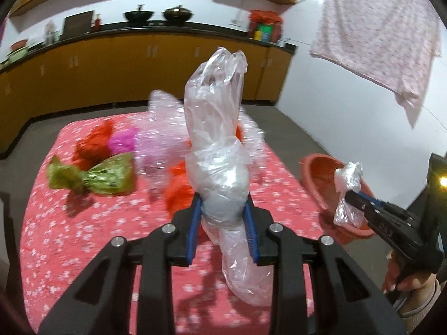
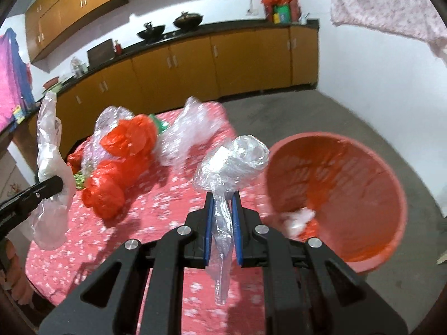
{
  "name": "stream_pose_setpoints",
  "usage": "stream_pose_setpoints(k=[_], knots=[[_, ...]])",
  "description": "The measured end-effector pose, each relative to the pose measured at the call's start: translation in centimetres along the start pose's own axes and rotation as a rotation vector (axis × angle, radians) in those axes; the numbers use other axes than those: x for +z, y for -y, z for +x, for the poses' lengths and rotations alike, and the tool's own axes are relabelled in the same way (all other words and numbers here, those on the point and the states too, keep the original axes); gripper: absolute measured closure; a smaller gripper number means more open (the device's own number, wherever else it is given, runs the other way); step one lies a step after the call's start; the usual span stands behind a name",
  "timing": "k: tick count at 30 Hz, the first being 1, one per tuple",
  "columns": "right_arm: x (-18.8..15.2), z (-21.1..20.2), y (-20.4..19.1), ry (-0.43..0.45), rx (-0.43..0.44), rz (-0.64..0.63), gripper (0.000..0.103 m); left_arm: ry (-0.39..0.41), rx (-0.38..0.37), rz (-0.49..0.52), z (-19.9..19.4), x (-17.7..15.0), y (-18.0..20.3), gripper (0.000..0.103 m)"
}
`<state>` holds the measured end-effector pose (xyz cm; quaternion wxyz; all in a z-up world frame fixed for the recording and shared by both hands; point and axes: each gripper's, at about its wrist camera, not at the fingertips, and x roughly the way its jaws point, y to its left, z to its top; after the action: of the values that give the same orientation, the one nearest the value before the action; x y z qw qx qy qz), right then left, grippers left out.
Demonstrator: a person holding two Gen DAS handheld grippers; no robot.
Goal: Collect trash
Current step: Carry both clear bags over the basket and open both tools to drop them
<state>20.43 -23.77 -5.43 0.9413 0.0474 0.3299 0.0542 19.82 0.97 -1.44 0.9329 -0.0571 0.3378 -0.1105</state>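
Observation:
My left gripper (image 1: 222, 205) is shut on a large clear plastic bag (image 1: 218, 128), held upright above the red flowered table (image 1: 69, 237); it also shows in the right wrist view (image 2: 49, 150). My right gripper (image 2: 222, 201) is shut on a smaller crumpled clear bag (image 2: 232, 162), just left of the orange tub (image 2: 349, 184). In the left wrist view that bag (image 1: 347, 192) hangs over the tub's rim (image 1: 315, 164). A white scrap (image 2: 299, 217) lies inside the tub.
More trash lies on the table: red bags (image 2: 120, 164), a green bag (image 1: 97, 176), a pink bag (image 1: 121, 142) and bubble wrap (image 2: 192, 128). Yellow cabinets (image 1: 139, 67) line the back wall. A pale cloth (image 1: 382, 36) hangs at the upper right.

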Motion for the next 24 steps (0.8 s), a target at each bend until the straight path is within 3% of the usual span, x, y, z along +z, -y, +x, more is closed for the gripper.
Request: stream_pose_setpoints(k=[10,24], knots=[[0.0,-3.4,5.4,0.080,-0.118,0.082,0.090,-0.016,-0.127,0.113,2.4,0.6,7.4,0.074],[-0.1,-3.6,10.4,0.110,-0.205,0.158,0.090,-0.059,-0.245,0.172,6.7,0.9,13.7,0.074]])
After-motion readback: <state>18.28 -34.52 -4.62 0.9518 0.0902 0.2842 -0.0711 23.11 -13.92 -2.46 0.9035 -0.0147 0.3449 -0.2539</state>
